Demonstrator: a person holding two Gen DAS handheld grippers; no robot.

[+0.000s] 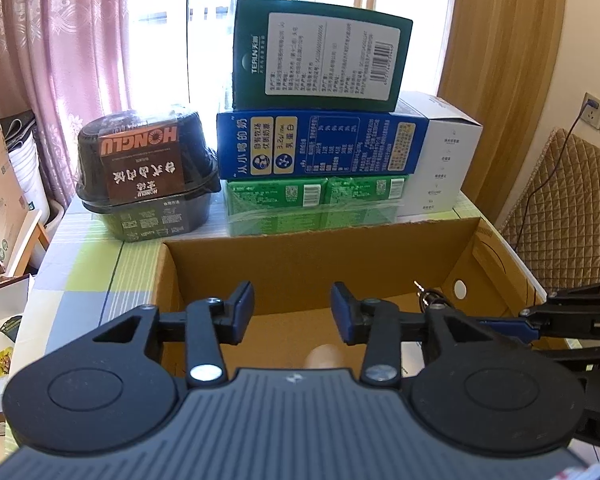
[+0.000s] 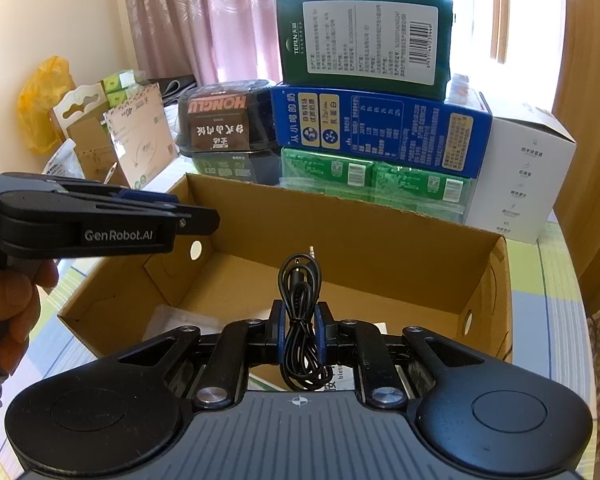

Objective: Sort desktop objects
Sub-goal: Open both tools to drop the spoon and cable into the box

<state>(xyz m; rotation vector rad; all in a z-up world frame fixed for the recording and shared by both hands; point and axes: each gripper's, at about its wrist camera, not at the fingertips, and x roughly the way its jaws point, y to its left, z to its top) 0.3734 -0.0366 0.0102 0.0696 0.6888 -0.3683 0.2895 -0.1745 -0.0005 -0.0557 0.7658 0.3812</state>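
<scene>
2 grippers over open box [image 2: 380, 240] on checked table [image 1: 80, 264]. My right gripper [image 2: 300, 332] clenched on coiled black cable [image 2: 300, 304], cable held above box interior, plug end pointing up. My left gripper [image 1: 292, 312] released, pads [image 1: 242, 312] apart, nothing between them, box floor below. Behind box: black bowl [image 1: 144, 168], stacked green, blue and dark green cartons, white carton [image 1: 440, 160] beside.
</scene>
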